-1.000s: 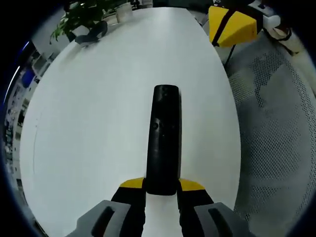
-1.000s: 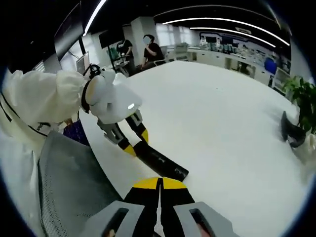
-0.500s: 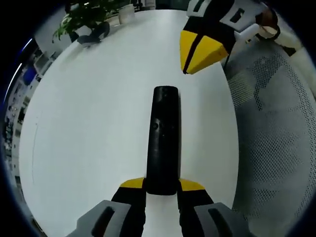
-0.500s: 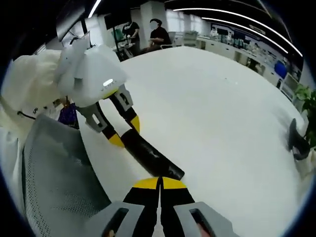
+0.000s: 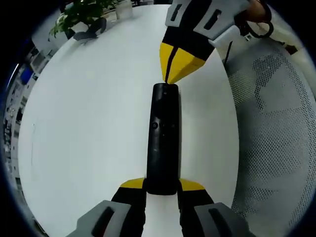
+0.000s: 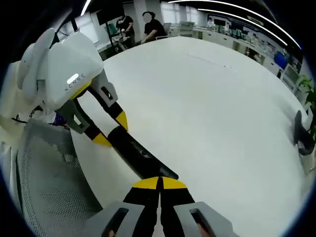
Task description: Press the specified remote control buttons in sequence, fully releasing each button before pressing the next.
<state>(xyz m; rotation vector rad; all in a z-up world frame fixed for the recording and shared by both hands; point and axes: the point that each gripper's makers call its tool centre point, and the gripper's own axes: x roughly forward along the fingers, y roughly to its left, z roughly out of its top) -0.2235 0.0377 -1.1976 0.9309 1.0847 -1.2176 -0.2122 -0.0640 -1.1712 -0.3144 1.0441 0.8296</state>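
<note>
1. White oval tabletop [image 5: 89,123] occupies most of both views; a mesh chair [image 5: 276,148] stands at the right of the left gripper view, and a plant [image 5: 81,12] sits at its upper left.
2. Remote [image 5: 163,140]: black, long, lying flat on the tabletop. In the left gripper view it runs from lower centre up to mid-frame; in the right gripper view it lies diagonally at lower centre [image 6: 140,157].
3. Left gripper [image 5: 162,186]: jaws part-open, clamped on the near end of the remote, one yellow tip on each side. It also appears at the left of the right gripper view [image 6: 109,129].
4. Right gripper [image 6: 160,183]: jaws closed together, holding nothing. In the left gripper view its yellow tips [image 5: 170,74] point down at the remote's far end; contact cannot be confirmed.
5. Two people stand at the upper left of the right gripper view, beyond the tabletop's far edge.
</note>
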